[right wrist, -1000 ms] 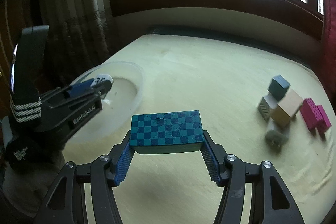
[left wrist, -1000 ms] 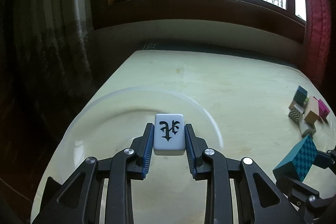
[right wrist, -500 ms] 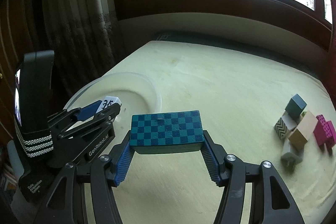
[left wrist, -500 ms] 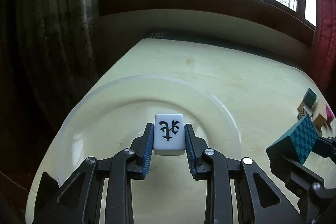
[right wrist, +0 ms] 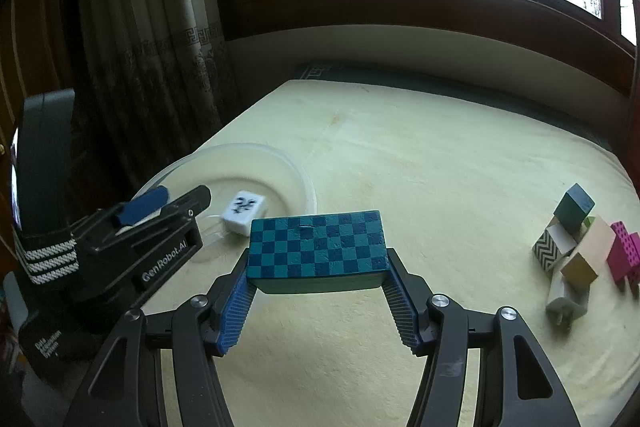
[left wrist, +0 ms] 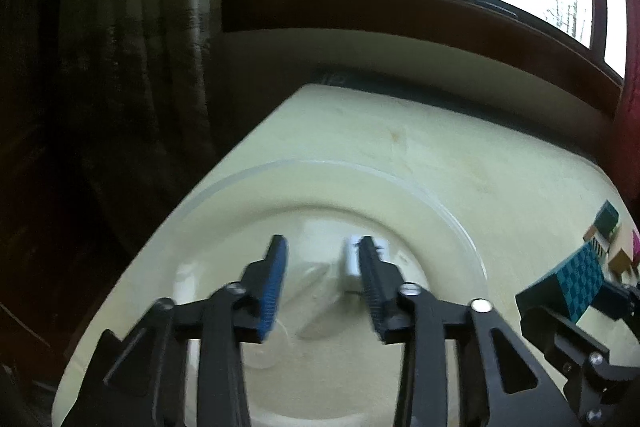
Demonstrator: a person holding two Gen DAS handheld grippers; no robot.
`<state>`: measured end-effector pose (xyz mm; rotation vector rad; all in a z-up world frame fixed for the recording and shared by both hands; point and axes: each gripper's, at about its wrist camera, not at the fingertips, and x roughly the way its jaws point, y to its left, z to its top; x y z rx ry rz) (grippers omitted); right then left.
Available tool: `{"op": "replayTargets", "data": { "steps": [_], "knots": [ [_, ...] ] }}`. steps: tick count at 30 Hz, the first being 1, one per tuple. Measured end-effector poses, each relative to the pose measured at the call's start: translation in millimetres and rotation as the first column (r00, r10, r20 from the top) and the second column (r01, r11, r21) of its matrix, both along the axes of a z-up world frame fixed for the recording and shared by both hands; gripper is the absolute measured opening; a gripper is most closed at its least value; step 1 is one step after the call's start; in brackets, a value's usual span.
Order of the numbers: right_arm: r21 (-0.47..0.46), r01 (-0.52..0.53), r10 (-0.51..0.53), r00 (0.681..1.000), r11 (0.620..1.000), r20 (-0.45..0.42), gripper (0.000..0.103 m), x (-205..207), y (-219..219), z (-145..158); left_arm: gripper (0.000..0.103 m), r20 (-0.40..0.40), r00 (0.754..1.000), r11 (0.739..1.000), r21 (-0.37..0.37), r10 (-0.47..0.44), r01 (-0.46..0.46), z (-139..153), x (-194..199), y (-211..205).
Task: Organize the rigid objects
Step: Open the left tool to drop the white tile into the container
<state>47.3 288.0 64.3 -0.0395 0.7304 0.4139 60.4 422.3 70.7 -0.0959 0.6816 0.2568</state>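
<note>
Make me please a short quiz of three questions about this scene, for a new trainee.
1. True or false: the left gripper has its fingers closed on the white tile.
2. Which object does the right gripper hold?
A. a pink block
B. the teal checkered block
C. a plate
3. Fill in: the white tile lies in the clear ____.

Key: 1 false; 2 B; 3 plate.
</note>
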Motion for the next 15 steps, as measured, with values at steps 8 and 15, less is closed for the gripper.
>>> {"op": "replayTargets", "data": {
  "steps": [8,15],
  "knots": [
    [-0.001,-0.012,0.012,1.000,1.000,0.008,0.064,-1.5,5.0,-1.0,0.063,0.054,0.996,0.997,0.005,0.074,-0.074,11.6,-8.8,11.0],
    [-0.015,-0.045,0.045,0.999,0.999,0.031,0.064,0.1,19.5,-0.8,0.066,0.085,0.992,0.995,0.004,0.097,-0.098,18.6,-11.3,16.5]
  ]
}}
